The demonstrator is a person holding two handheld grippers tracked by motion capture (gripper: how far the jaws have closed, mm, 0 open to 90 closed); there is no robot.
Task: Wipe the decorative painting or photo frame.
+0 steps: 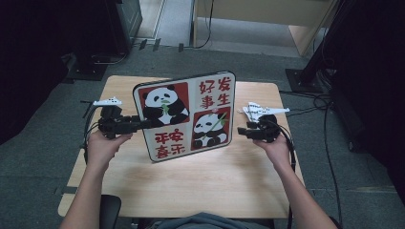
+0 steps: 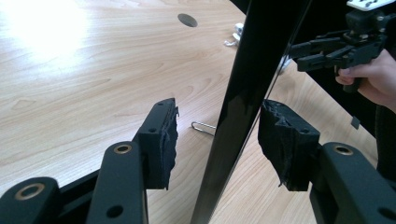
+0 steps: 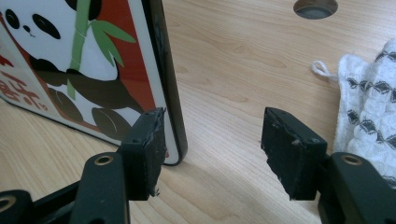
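A panda picture board (image 1: 186, 114) stands upright, leaning back a little, in the middle of the wooden table (image 1: 191, 181). My left gripper (image 1: 143, 125) is at the board's left edge. In the left gripper view its jaws straddle the dark edge of the board (image 2: 247, 93), open, with a gap on the left side. My right gripper (image 1: 241, 131) hovers by the board's lower right corner (image 3: 93, 60). It is open, its left jaw just in front of that corner and nothing between its jaws. The right gripper (image 2: 299, 51) also shows beyond the board.
A white cloth with a black pattern (image 1: 255, 112) lies at the right of the table, close to my right gripper (image 3: 212, 126). Behind the board sit a thin wire loop (image 2: 203, 127) and a round hole (image 2: 187, 19). The front half of the table is bare wood.
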